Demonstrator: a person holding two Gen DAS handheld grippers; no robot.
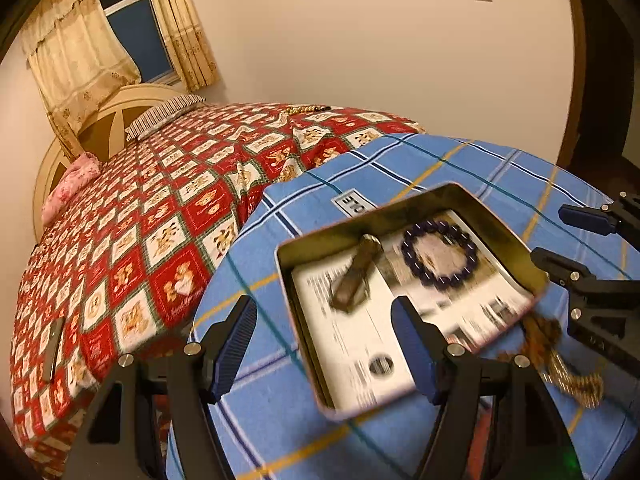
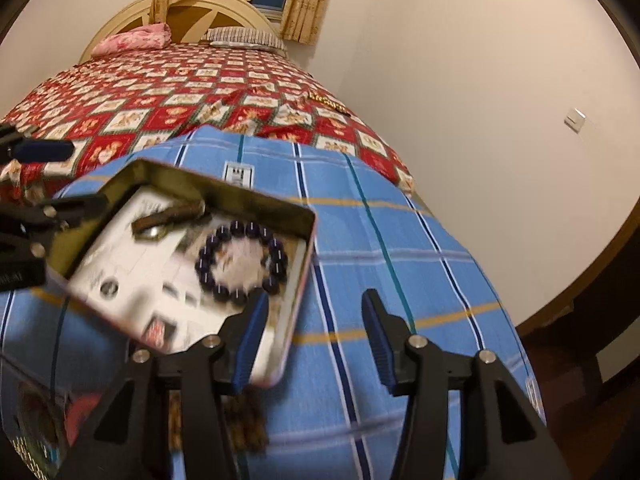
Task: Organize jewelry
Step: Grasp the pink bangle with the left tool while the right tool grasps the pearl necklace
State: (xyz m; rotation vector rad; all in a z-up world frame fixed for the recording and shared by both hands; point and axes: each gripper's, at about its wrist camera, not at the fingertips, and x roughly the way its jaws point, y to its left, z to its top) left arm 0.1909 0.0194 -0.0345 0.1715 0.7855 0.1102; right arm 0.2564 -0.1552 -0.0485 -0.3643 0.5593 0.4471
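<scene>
A blue plaid cloth (image 1: 460, 168) overlaps a red patterned bedspread (image 1: 160, 208) below curtains (image 1: 72, 52).

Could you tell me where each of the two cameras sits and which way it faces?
Left wrist: rides the left gripper, angled down at the open tin on the blue checked cloth; its open fingers show, with the right gripper at the right edge.
Right wrist: rides the right gripper, looking down past the tin's near corner; its open fingers show.
Shared: tin, purple bead bracelet, bed.

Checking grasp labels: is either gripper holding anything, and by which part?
Nothing held: left gripper and right gripper are both open, nothing clamped.
</scene>
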